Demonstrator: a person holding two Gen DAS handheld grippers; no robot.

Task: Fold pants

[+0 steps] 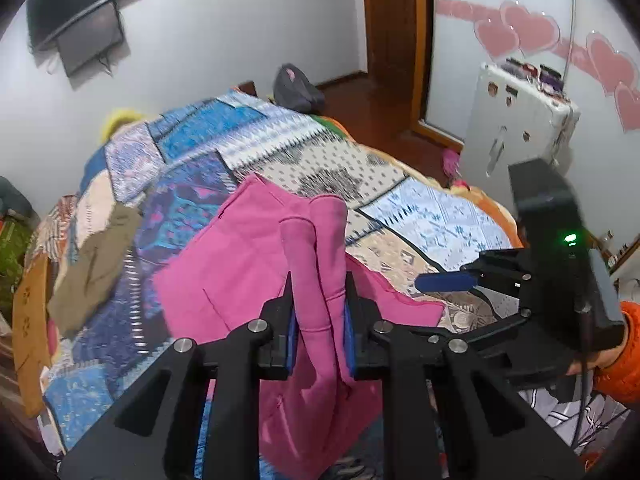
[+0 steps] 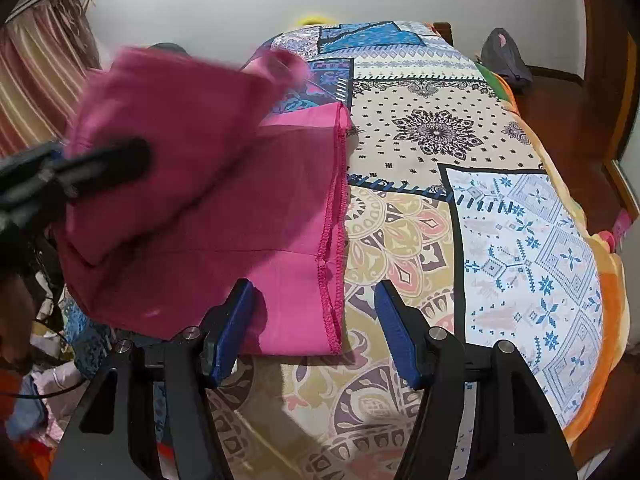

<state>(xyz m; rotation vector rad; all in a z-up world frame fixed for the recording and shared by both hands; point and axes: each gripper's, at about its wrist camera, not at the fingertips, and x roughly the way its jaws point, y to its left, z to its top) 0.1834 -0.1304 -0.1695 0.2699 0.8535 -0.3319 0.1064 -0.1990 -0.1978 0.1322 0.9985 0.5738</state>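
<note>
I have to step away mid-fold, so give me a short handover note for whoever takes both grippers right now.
Left gripper: shut on a bunched fold of the pink pants, lifted above the bedspread.
Right gripper: open, empty, hovering just over the pants' stitched edge near the front of the bed.
Pants: most of the fabric lies flat on the patterned bedspread; the held part hangs over it.
Done: one section picked up and partly brought over the flat part.
Left: lay the held section down, smooth it, finish any remaining folds.

One pair of pink pants (image 1: pixel 248 264), two grippers, one patchwork bedspread (image 2: pixel 440 208), one olive cloth (image 1: pixel 96 264).
</note>
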